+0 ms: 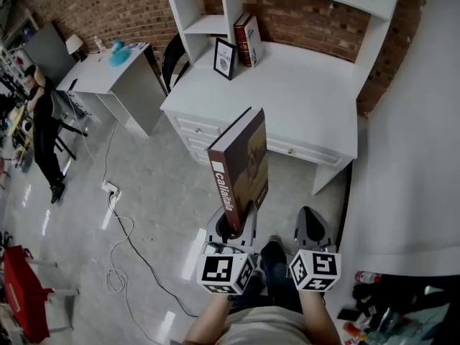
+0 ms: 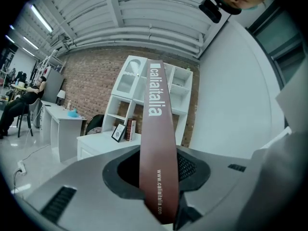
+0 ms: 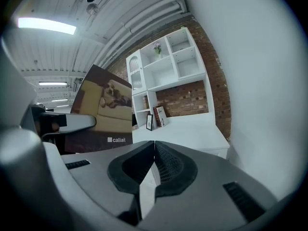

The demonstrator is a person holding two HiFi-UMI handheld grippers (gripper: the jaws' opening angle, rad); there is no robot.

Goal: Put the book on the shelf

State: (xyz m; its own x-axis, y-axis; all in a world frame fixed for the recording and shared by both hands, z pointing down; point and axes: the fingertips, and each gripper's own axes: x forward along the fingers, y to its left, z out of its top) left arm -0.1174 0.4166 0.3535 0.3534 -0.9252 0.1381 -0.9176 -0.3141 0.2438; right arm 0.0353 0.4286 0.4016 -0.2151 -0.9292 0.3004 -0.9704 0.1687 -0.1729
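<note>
A large brown book (image 1: 241, 165) with white spine lettering stands upright in my left gripper (image 1: 234, 230), whose jaws are shut on its lower end. In the left gripper view the book's spine (image 2: 157, 143) rises straight up between the jaws. My right gripper (image 1: 312, 230) hangs beside it, shut and empty; its pads (image 3: 163, 165) meet in the right gripper view, where the book's cover (image 3: 102, 110) shows at left. Ahead stands the white desk (image 1: 302, 95) with a white shelf unit (image 1: 208, 21); two books (image 1: 248, 40) lean there beside a framed picture (image 1: 225, 58).
A second white table (image 1: 118, 74) with a teal object (image 1: 118, 53) stands at left, a dark chair (image 1: 170, 60) between it and the desk. A cable and power strip (image 1: 110, 188) lie on the grey floor. A person (image 1: 44, 121) sits far left. A white wall (image 1: 417, 135) runs along the right.
</note>
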